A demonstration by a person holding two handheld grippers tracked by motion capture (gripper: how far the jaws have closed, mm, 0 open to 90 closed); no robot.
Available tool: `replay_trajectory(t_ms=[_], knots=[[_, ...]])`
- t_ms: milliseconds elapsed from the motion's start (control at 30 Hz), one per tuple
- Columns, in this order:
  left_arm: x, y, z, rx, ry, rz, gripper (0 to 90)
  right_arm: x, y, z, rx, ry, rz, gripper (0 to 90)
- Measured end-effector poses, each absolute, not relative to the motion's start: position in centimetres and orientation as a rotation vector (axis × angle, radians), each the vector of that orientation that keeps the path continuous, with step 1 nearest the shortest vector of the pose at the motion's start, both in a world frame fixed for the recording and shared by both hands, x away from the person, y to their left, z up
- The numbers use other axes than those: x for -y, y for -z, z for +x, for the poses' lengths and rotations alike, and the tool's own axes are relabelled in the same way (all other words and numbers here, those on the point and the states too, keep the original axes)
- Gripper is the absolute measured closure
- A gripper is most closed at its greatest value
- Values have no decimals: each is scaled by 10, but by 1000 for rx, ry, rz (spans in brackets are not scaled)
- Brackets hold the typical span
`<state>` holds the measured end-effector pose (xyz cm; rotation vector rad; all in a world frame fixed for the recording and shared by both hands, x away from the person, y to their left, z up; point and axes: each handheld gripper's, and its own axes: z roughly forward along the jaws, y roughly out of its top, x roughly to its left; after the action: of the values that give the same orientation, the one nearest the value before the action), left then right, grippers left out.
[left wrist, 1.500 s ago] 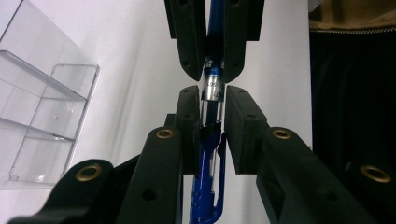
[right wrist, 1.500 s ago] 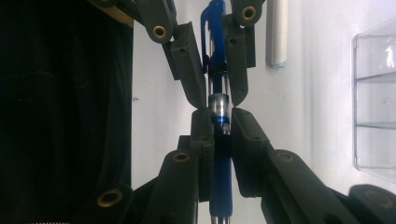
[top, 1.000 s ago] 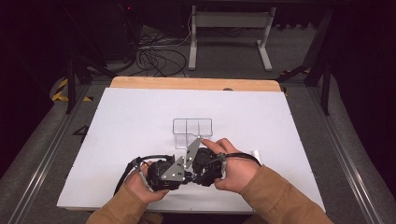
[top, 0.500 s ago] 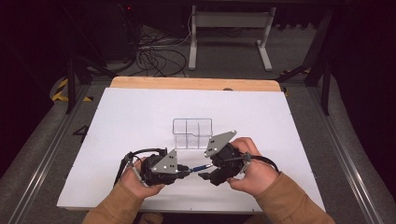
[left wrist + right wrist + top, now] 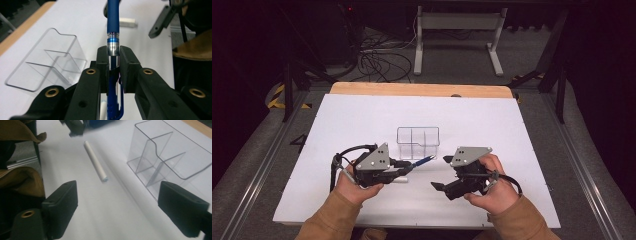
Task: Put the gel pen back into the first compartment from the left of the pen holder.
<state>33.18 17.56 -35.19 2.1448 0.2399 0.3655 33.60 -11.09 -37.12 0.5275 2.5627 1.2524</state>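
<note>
The left gripper (image 5: 114, 53) clamps a blue pen (image 5: 113, 22); the right gripper (image 5: 117, 202), jaws just opening, holds nothing beside the clear organizer (image 5: 172, 152).

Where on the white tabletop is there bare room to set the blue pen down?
Bare: the white tabletop left of, right of and beyond the clear plastic divided organizer. Crowded: the near middle, with both grippers and the white cylindrical stick.

Pen (image 5: 113, 22) tip cut off at frame top, its lower barrel hidden behind the jaws; organizer (image 5: 172, 150) cropped at upper right.
</note>
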Motion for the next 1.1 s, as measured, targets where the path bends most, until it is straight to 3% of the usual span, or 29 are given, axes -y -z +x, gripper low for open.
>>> replay_trajectory(t_ms=[367, 1100], knots=[[-183, 340, 353, -306, -370, 2010, 794, 128, 382, 334, -2458, -1376, 587, 143], [-183, 352, 402, -399, -414, 1857, 793, 128, 387, 334, -2475, -1390, 595, 141]])
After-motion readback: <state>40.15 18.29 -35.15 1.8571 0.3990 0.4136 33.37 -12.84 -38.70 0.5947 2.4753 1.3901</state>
